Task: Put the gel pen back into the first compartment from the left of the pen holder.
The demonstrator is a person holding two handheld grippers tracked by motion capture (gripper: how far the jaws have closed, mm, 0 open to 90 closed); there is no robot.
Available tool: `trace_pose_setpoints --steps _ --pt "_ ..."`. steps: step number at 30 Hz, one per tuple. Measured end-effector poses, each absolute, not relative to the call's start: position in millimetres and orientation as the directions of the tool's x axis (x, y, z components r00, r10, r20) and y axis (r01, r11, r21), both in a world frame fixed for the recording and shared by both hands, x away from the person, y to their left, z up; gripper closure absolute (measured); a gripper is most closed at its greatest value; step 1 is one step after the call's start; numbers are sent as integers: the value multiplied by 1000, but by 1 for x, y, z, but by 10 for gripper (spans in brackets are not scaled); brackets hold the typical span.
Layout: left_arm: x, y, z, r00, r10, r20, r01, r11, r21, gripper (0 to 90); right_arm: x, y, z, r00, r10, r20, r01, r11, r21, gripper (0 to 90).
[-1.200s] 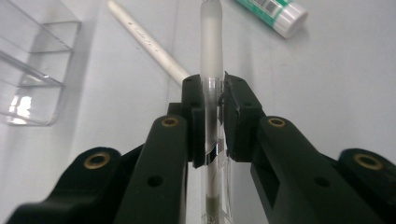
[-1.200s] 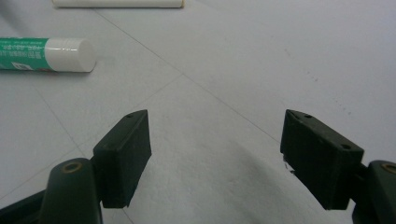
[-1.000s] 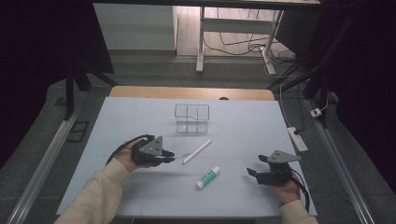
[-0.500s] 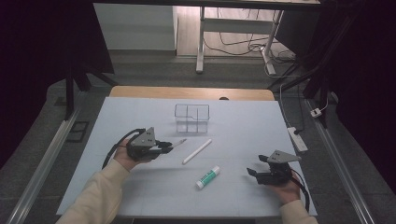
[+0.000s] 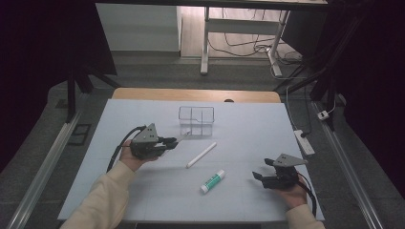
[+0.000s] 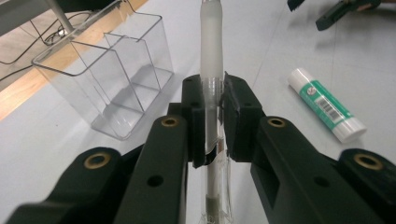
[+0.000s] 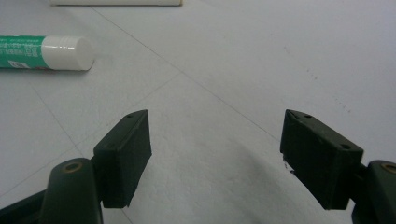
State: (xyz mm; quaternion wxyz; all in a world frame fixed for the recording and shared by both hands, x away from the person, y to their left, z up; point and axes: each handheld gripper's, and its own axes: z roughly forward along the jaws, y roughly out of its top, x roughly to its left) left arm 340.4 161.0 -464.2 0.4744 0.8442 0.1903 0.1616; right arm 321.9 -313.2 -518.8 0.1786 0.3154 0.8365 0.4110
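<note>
Clear plastic pen point(image 6: 211, 70), clamped in the left gripper point(image 5: 168, 141), has lifted off the table and moved toward the organizer point(image 5: 196, 120) at centre frame, so dropping it in looks next; the right gripper point(image 5: 260, 177) rests with jaws spread, lower right.

The right gripper point(image 7: 215, 158) hovers over the pale worktop point(image 7: 261, 60), its 2 black fingers point(image 7: 123, 156) spread wide with nothing between them. A green-and-white glue stick point(image 7: 44, 52) lies at upper left, a white pen point(image 7: 116, 2) beyond it.
</note>
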Motion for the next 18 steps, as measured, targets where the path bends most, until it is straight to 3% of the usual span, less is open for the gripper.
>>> trace_pose_setpoints --steps 18 --pt "349 160 -461 858 509 70 187 -437 880 795 322 -313 -519 -737 675 -42 380 464 800 241"
